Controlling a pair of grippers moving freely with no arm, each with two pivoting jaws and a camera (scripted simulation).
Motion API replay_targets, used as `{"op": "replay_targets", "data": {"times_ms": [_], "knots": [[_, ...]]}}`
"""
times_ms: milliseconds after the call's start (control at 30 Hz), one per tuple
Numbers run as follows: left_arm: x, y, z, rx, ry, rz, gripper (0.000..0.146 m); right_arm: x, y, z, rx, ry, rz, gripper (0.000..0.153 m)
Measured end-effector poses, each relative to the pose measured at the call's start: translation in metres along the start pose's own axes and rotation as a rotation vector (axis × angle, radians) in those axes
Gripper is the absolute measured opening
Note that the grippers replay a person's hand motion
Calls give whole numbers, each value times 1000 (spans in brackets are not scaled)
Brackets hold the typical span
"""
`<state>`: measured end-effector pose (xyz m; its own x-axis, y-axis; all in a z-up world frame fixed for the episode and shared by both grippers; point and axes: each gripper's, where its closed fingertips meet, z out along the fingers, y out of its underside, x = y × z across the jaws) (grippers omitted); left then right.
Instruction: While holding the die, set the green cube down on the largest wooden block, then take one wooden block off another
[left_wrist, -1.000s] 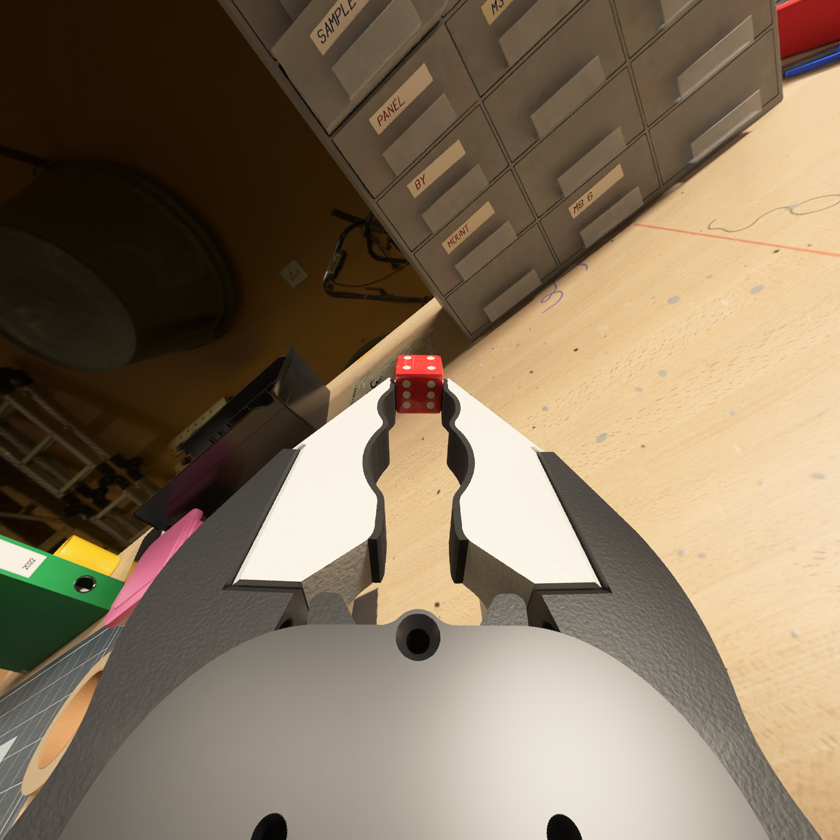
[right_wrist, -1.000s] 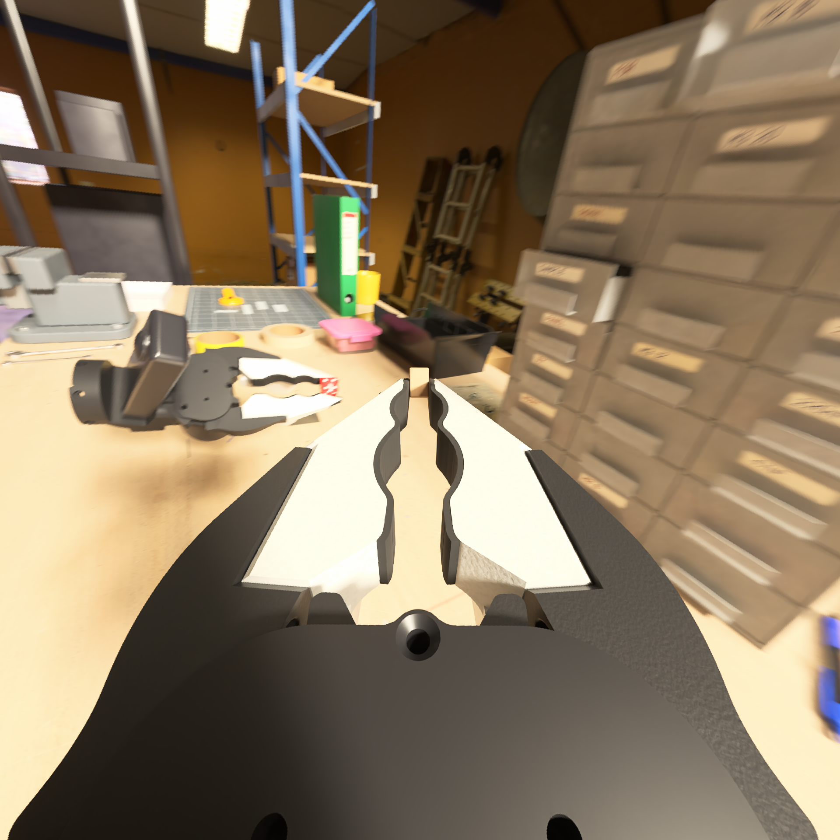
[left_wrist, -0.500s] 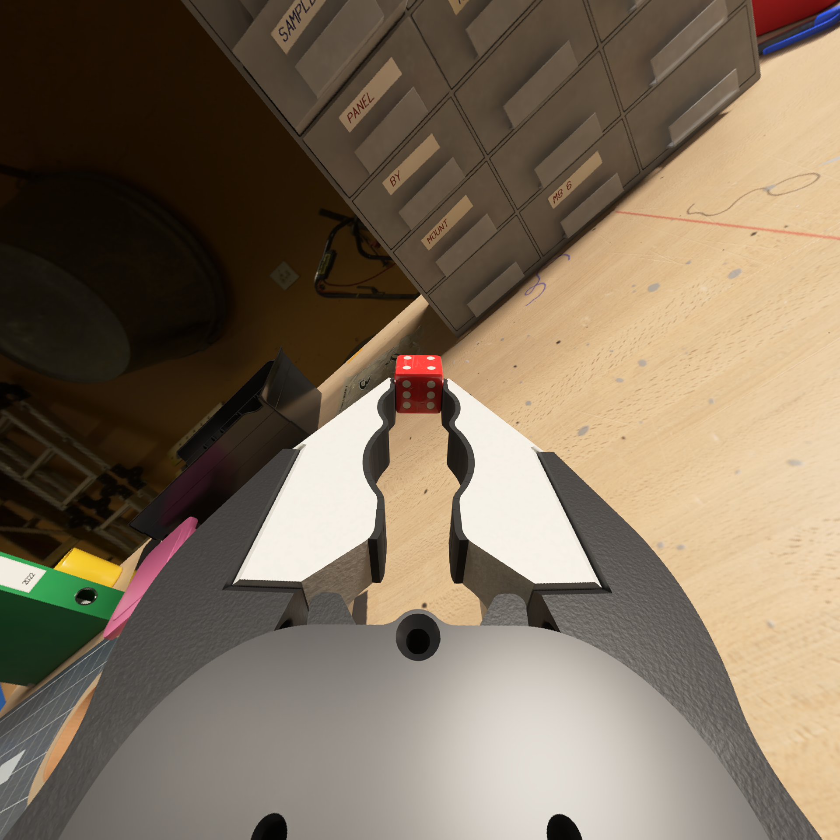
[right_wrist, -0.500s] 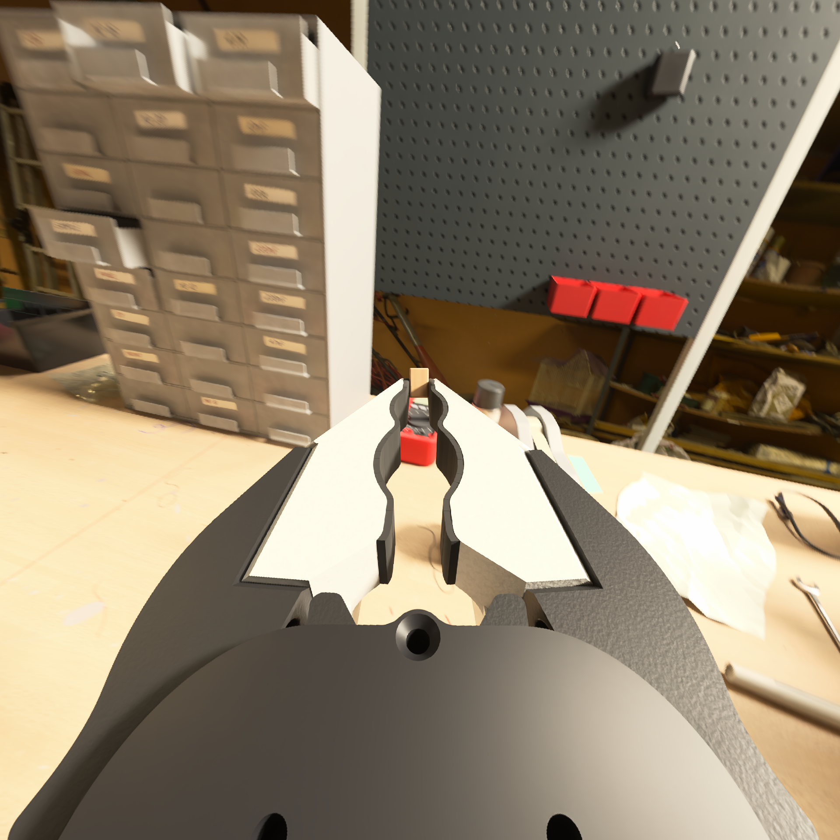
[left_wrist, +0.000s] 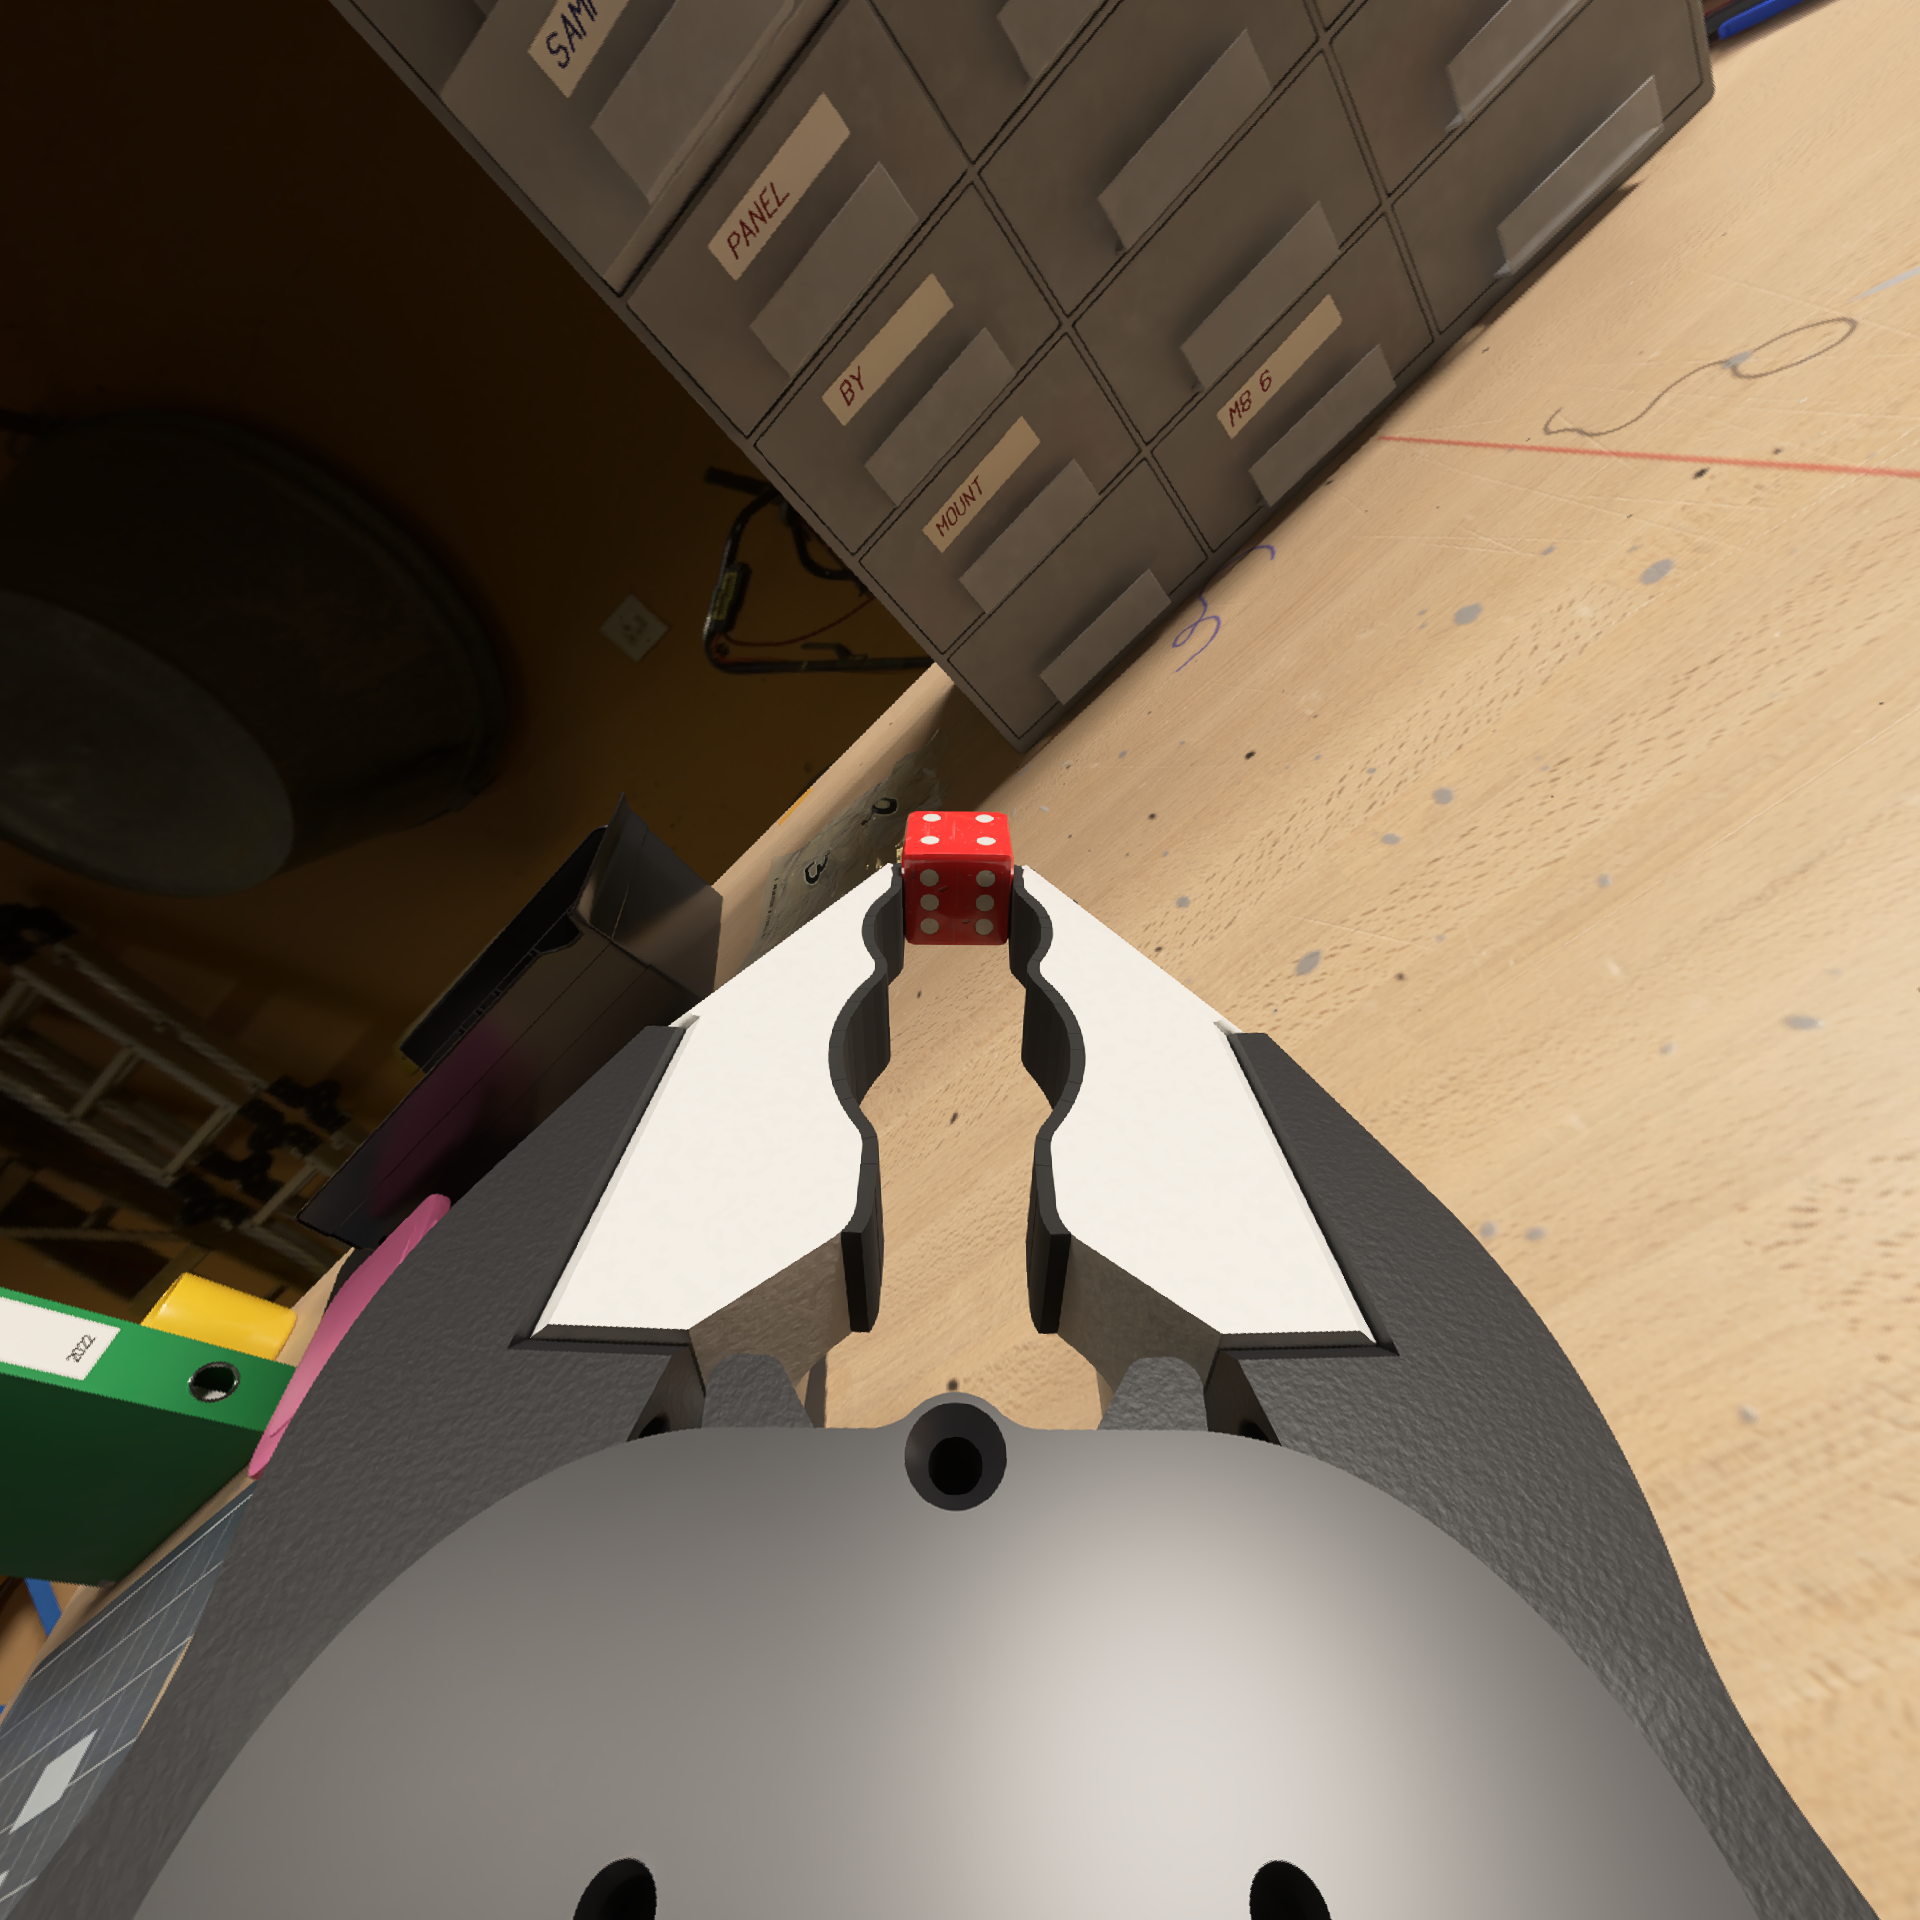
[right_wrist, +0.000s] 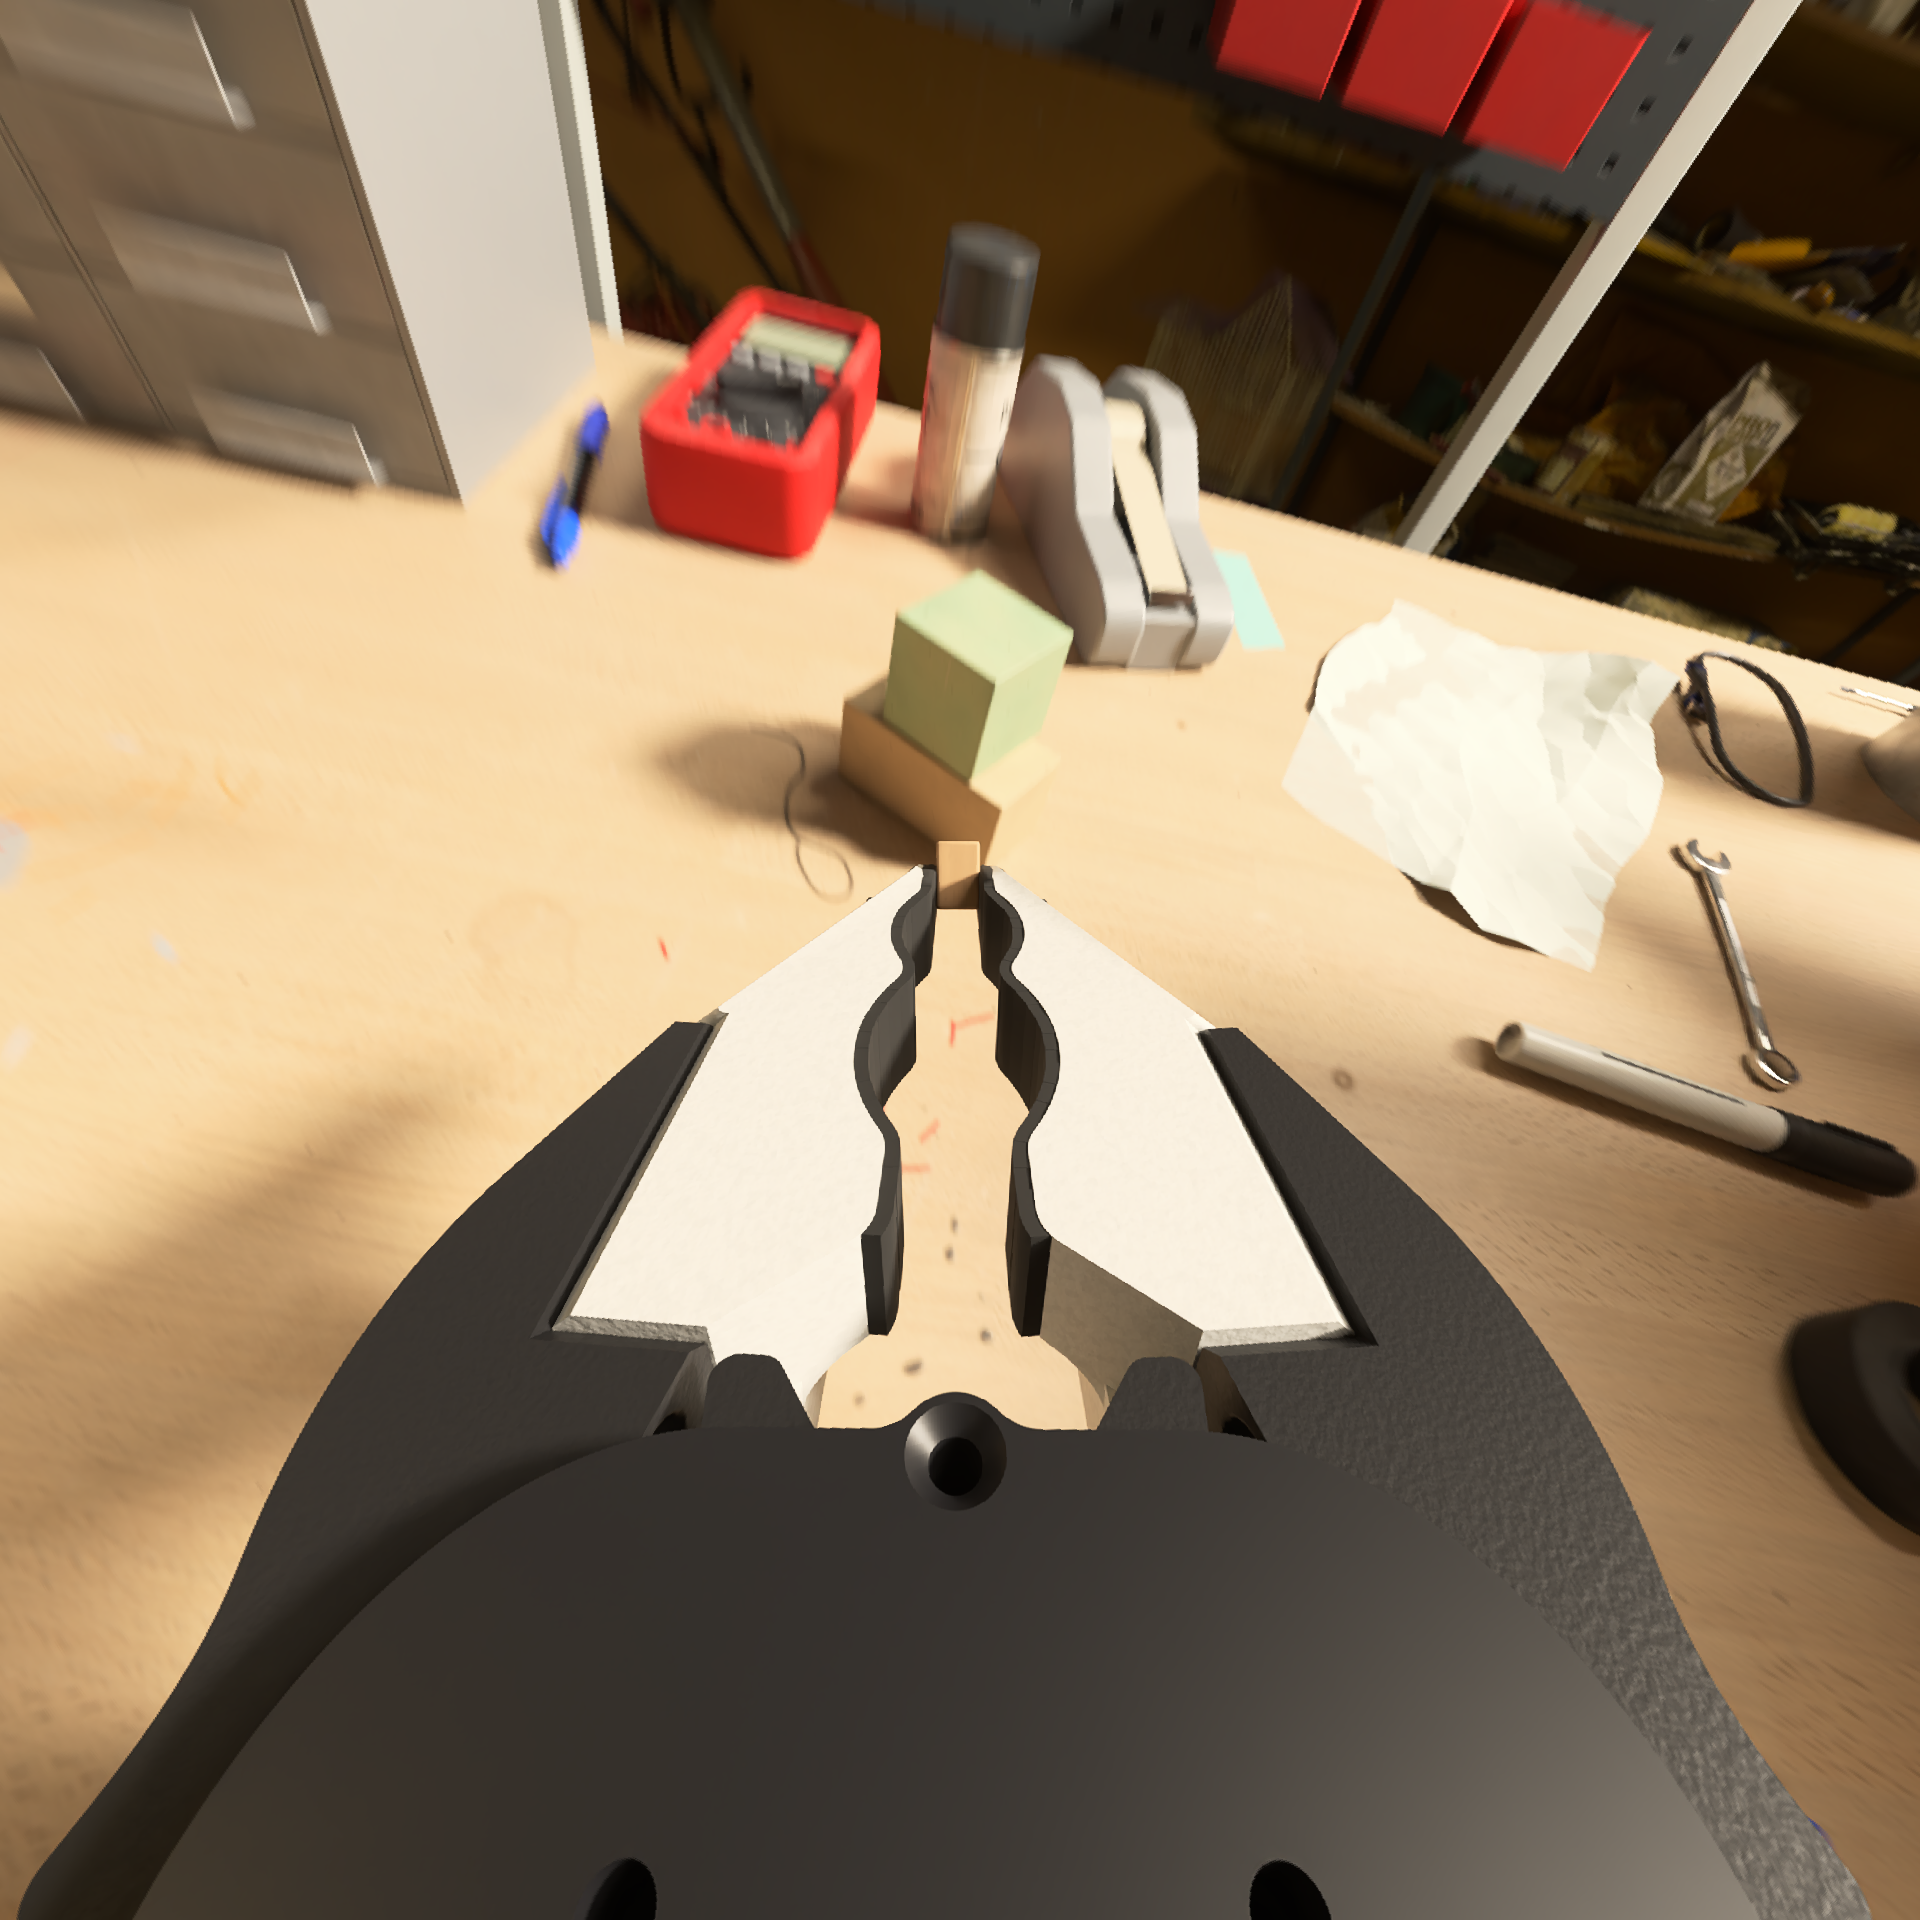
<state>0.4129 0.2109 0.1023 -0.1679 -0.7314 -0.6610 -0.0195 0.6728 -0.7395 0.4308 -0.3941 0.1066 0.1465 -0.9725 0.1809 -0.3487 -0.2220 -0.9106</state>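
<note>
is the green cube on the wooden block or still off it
On it. The green cube rests on the large wooden block, untouched by the right gripper.

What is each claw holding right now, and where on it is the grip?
Left claw: red die, pinched at the fingertips by two opposite side faces. Right claw: small wooden block, likewise pinched at the very tips.

- The worktop (right_wrist: 312, 883) is pale, matt wood with visible grain and specks.
- The die (left_wrist: 956, 878) looks like glossy red plastic.
- The left claw (left_wrist: 956, 883) has matt white fingers (left_wrist: 748, 1122) and a rough, dark shell.
- The green cube (right_wrist: 977, 675) is matt, on a plain wood block (right_wrist: 925, 790).
- The paper sheet (right_wrist: 1486, 769) is crumpled.
- The wrench (right_wrist: 1735, 966) is shiny metal.
</note>
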Motion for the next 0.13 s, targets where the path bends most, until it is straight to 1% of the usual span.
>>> {"op": "replay_targets", "data": {"times_ms": [133], "knots": [[2, -1, 0, 3, 7, 5, 19, -2, 28, 5, -173, -3, -96, 7]]}}
